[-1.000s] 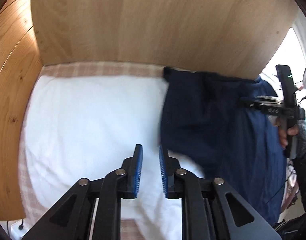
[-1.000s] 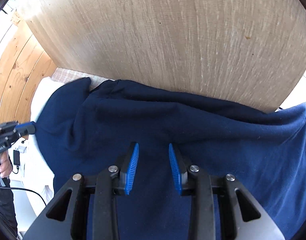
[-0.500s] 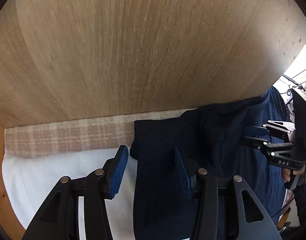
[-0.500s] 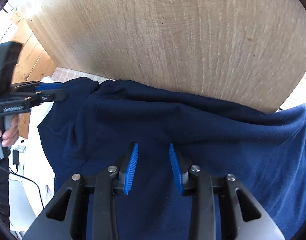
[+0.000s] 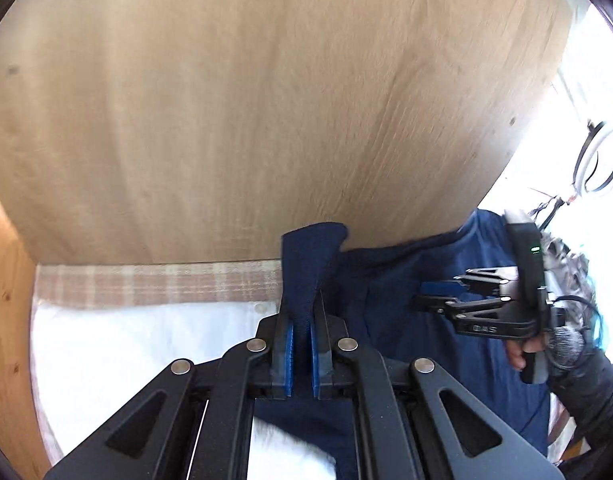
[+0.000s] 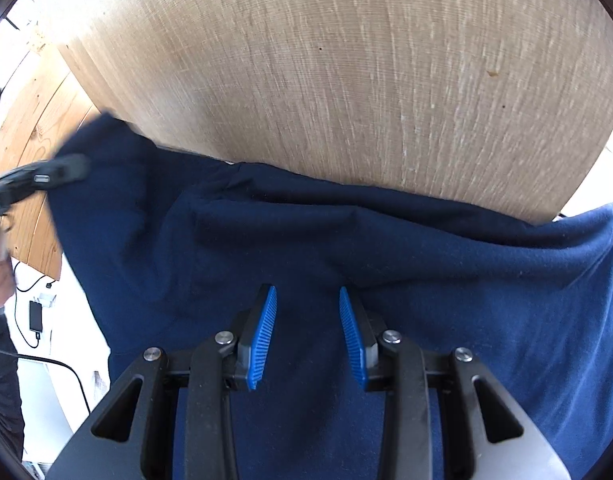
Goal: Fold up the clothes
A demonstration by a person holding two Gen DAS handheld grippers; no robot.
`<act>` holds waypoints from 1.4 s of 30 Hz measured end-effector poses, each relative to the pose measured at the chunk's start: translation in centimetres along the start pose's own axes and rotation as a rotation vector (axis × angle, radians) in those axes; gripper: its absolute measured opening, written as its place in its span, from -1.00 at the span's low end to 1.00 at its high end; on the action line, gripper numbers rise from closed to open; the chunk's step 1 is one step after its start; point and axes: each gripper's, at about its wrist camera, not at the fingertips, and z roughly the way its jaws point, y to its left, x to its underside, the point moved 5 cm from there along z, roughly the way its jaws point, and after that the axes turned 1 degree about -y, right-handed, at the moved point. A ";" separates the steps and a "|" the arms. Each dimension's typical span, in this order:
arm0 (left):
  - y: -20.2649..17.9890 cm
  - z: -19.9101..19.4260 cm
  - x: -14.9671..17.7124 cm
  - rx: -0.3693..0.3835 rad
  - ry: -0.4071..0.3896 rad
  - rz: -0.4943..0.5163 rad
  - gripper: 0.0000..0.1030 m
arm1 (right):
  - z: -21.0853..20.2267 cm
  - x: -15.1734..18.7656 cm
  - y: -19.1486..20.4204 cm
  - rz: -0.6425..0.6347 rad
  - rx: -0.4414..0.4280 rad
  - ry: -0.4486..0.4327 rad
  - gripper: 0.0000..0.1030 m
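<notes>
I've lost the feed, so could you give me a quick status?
Left gripper shut on navy garment edge, lifted. Right gripper open over it. Nothing in the way.

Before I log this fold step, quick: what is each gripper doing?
Left gripper: just closed on a corner of the blue garment.
Right gripper: open, holding nothing.
</notes>
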 end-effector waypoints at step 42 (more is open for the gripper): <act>6.2 -1.2 4.5 0.000 0.086 0.044 -0.19 | -3.4 -2.6 14.3 -0.252 -0.205 -0.044 -0.20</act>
